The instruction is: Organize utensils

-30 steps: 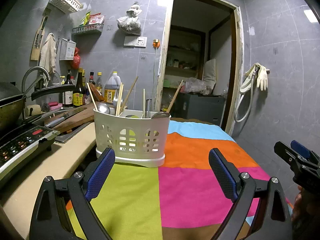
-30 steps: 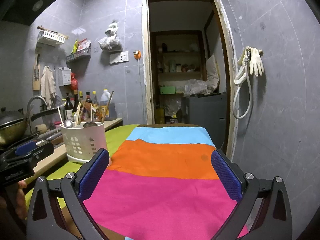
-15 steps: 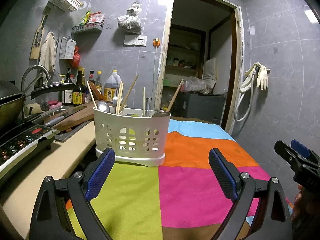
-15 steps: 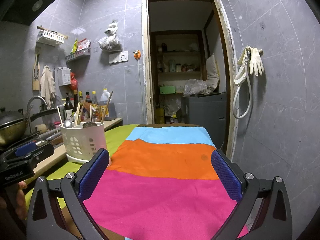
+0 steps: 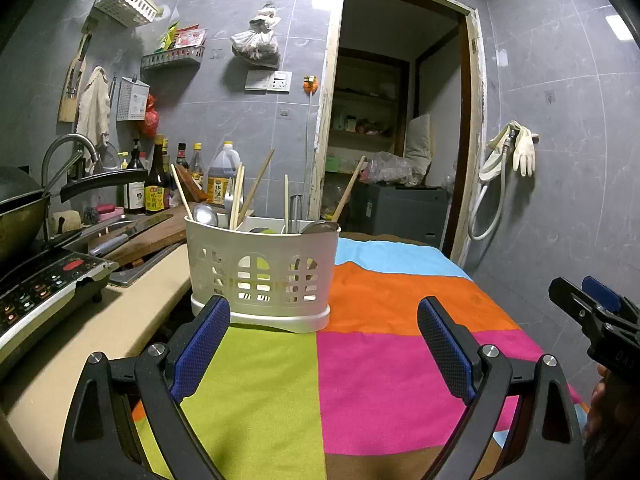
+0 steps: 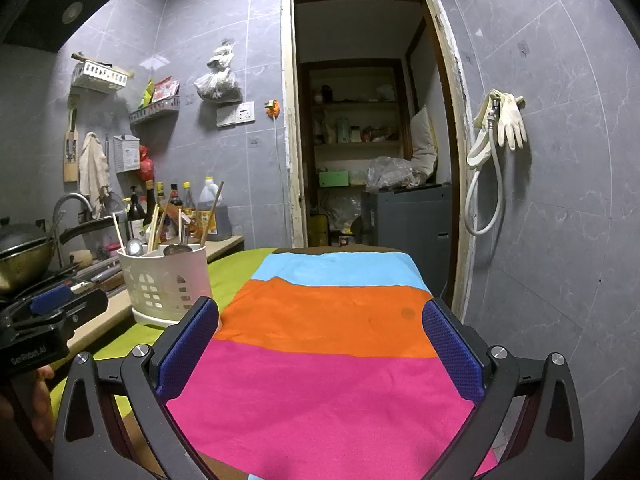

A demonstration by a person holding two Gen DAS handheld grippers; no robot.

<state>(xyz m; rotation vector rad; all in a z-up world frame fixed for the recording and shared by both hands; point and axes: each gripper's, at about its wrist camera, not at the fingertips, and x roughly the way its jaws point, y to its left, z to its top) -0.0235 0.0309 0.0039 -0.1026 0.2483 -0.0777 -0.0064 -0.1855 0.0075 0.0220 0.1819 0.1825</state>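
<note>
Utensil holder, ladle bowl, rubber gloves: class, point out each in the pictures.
utensil holder (image 5: 262, 276), left wrist view, its perforated front wall.
ladle bowl (image 5: 205, 215), left wrist view, its rounded back.
rubber gloves (image 6: 510, 122), right wrist view, the palm.

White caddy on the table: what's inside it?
The caddy holds upright chopsticks and metal spoons, bowls up. Handles show faintly through the cutouts; the compartment floors and any short items are hidden by its walls. Both grippers are open and empty.
</note>
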